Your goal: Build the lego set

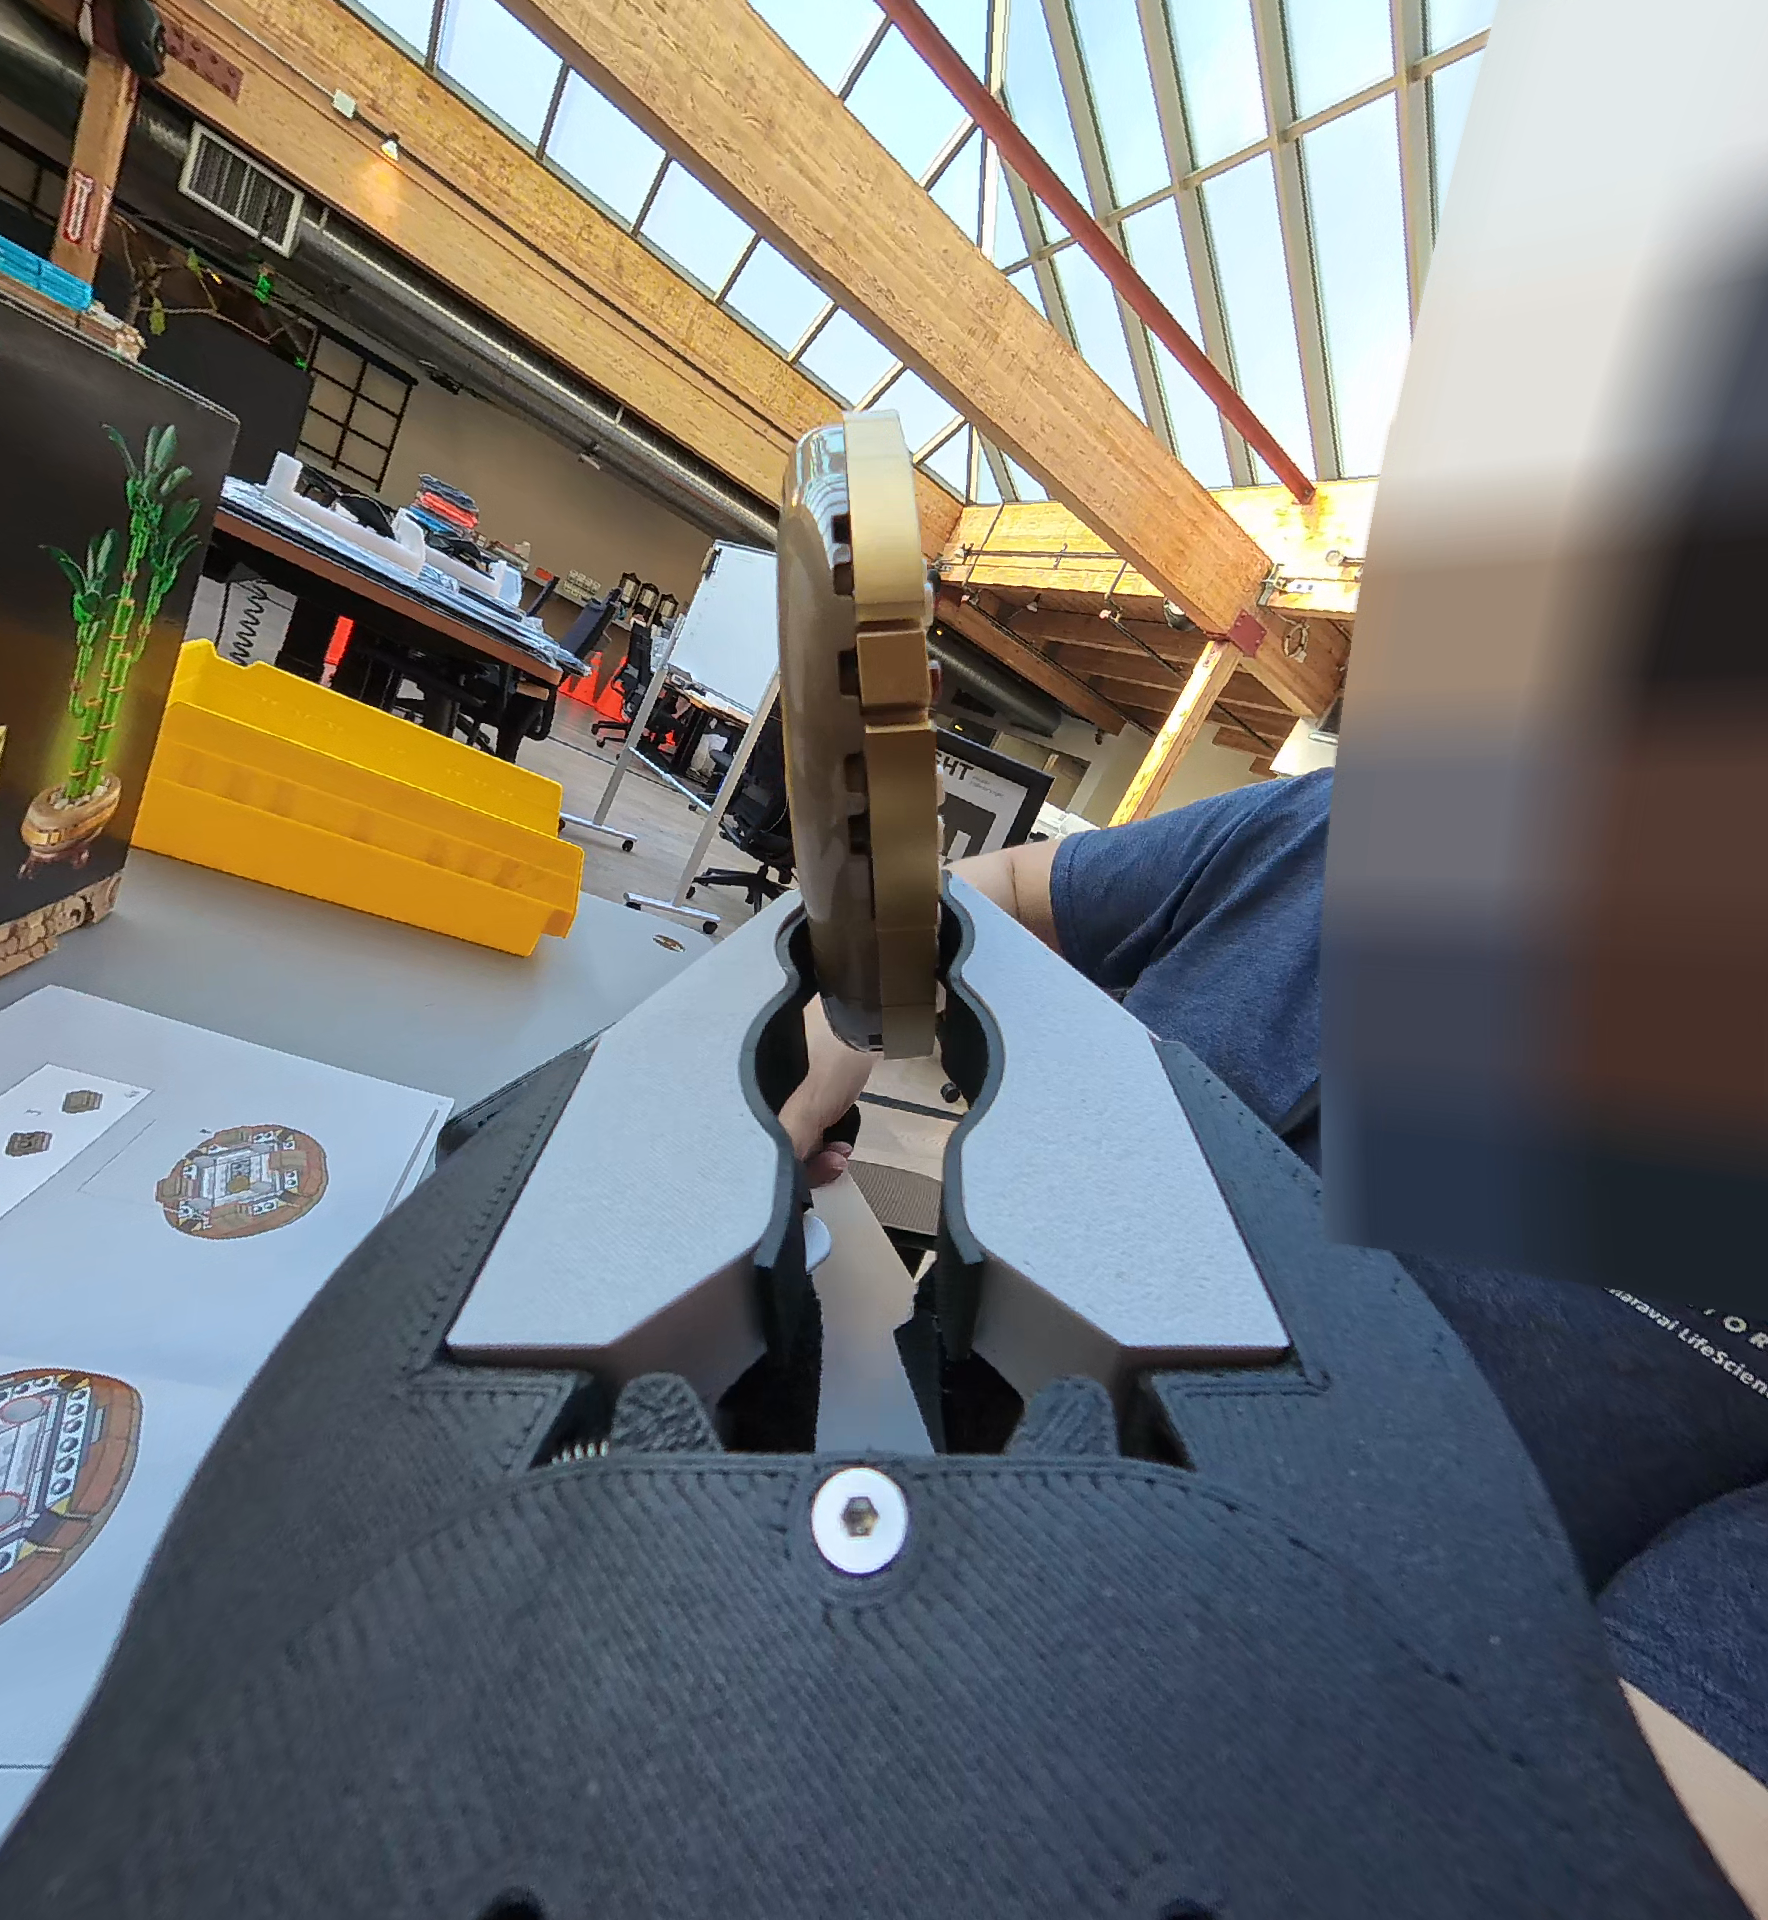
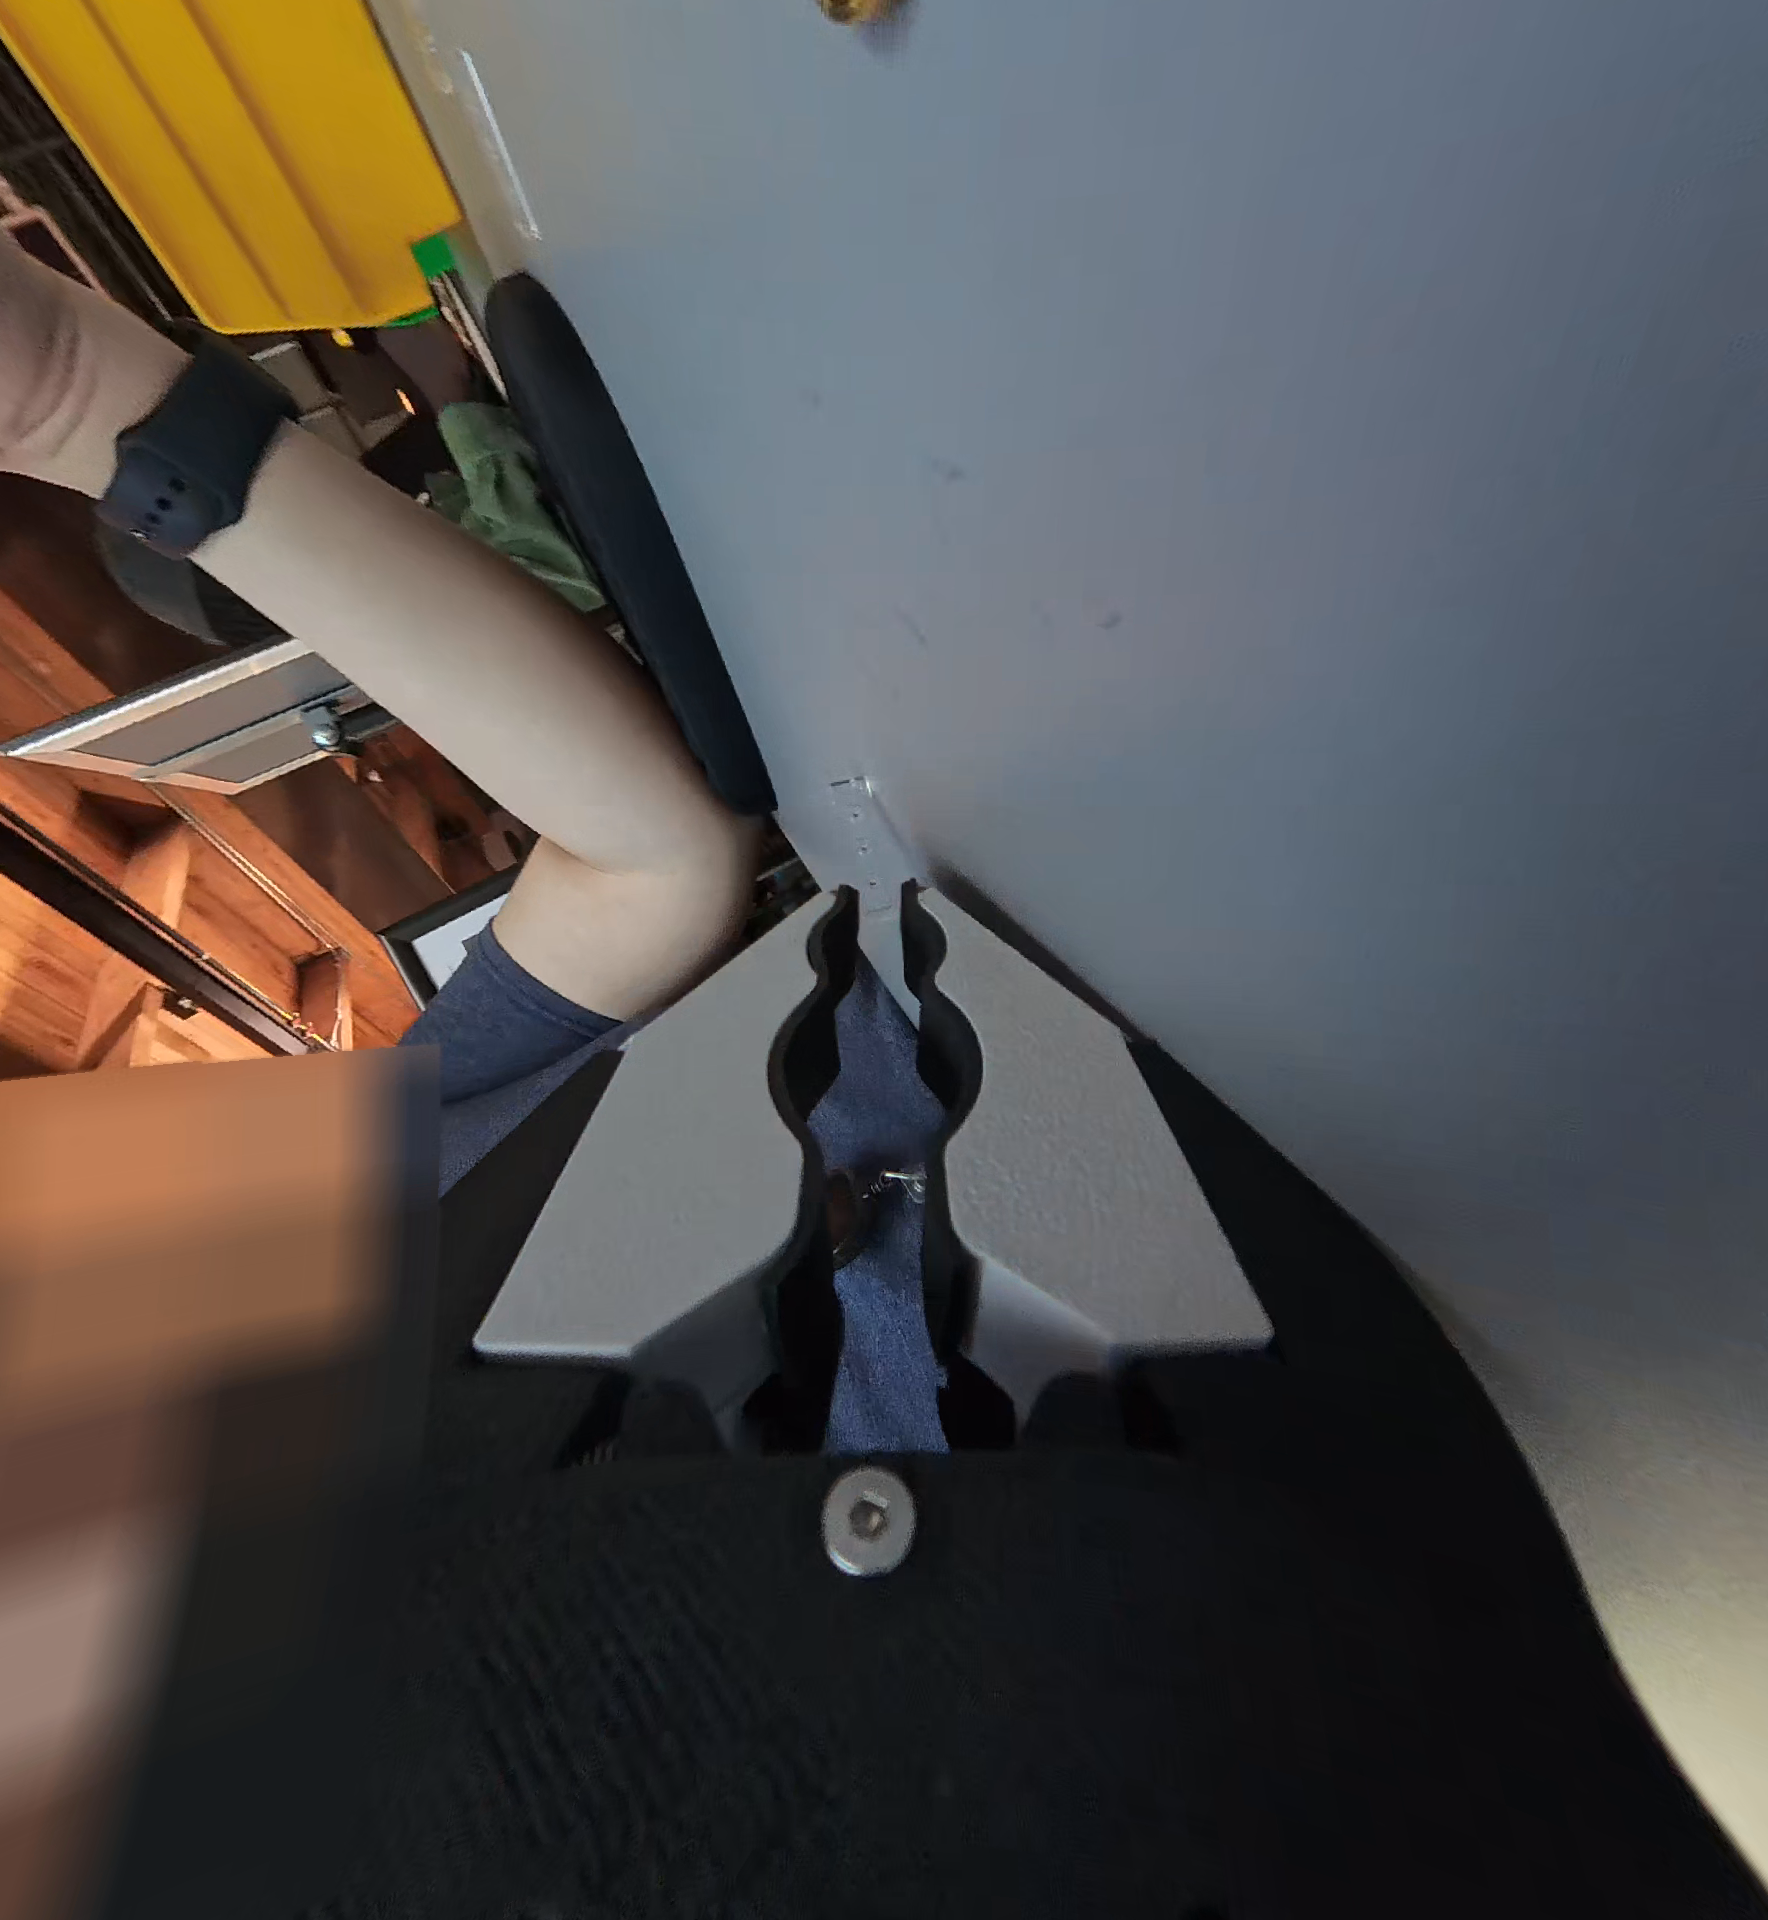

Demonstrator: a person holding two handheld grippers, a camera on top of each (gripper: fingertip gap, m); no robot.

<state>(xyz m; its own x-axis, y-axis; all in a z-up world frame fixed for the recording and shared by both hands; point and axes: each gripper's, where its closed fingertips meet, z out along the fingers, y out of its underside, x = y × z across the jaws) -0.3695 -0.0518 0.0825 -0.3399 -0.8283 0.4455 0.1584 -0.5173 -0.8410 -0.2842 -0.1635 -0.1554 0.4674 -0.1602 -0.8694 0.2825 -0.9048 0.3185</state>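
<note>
The round tan-and-gold lego base plate [image 1: 864, 727], a disc of curved bricks seen edge-on, stands upright in my left gripper [image 1: 872, 977], whose jaws are pinching its lower rim; it is lifted clear of the grey bench [image 1: 340, 966] and tilted toward the skylight. I judge this to be an inspection or re-orientation step partway through building the pot base, since the open white instruction booklet [image 1: 184, 1174] beside me shows that same round base with more pieces fitted. My right gripper [image 2: 875, 904] hangs close to the bench edge with its jaws nearly pressed together, a narrow slit between the tips and nothing that I can see held in them. Farther out on the bench sit the stacked yellow plastic sorting trays [image 1: 360, 800] and the black lego box with the bamboo picture [image 1: 49, 644]. The next move, as I judge it, calls for laying the disc flat, studs up, and sending the right gripper to fetch the next brick, pressing gently so the rim bricks do not pop off.
</note>
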